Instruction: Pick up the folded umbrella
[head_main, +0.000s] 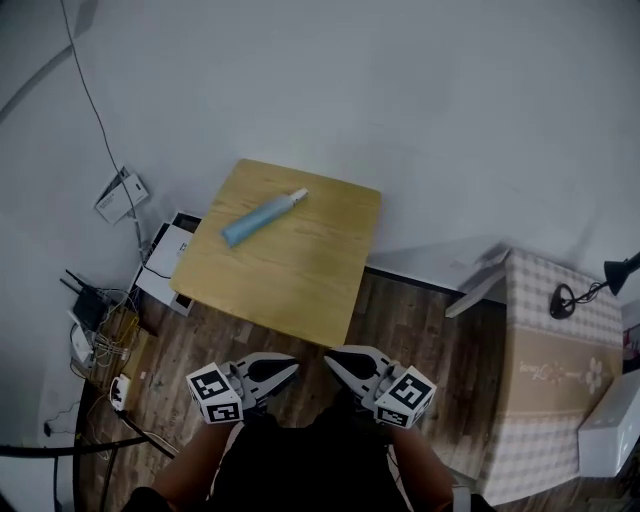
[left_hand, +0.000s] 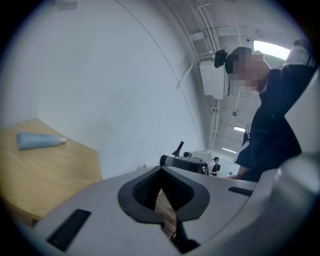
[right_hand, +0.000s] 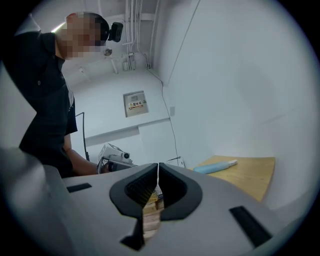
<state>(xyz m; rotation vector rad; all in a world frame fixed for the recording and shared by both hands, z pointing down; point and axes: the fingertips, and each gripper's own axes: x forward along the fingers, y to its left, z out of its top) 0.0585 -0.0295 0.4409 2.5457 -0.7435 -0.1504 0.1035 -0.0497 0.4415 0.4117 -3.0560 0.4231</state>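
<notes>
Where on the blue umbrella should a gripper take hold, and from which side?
Probably the middle of the umbrella, jaws across its narrow width, coming down from above. It lies flat and diagonal on the table, so only its top and sides are free. The white cap end looks thinner, so skip that.

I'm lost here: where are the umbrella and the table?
folded umbrella (head_main: 260, 217), head view, middle of its blue body
wooden table (head_main: 290, 272), head view, bare part of its top

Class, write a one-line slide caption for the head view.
The left gripper and right gripper, both shut, short of the table bearing the folded umbrella.
</notes>
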